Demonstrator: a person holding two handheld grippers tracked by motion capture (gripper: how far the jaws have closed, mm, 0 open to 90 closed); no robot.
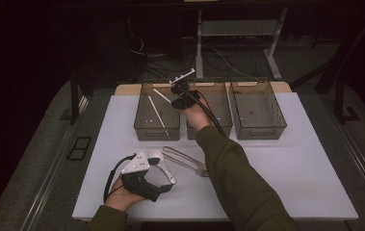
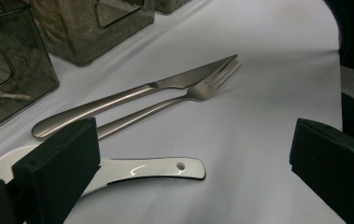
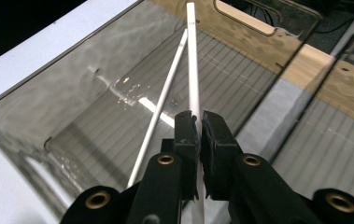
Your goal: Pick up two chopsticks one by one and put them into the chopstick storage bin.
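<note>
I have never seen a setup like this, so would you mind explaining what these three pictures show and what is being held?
A person sits at a white table and holds a two-jaw grasping tool in each hand. One picture looks down from above; the other two come from small cameras riding on each tool, looking along its black jaws.

The right tool is shut on a white chopstick above the left of three smoky plastic bins, where another chopstick already lies. From above, this tool is seen at the bins.

The left tool is open and holds nothing. In front of it on the table lie a knife, a fork and a white spoon.
</note>
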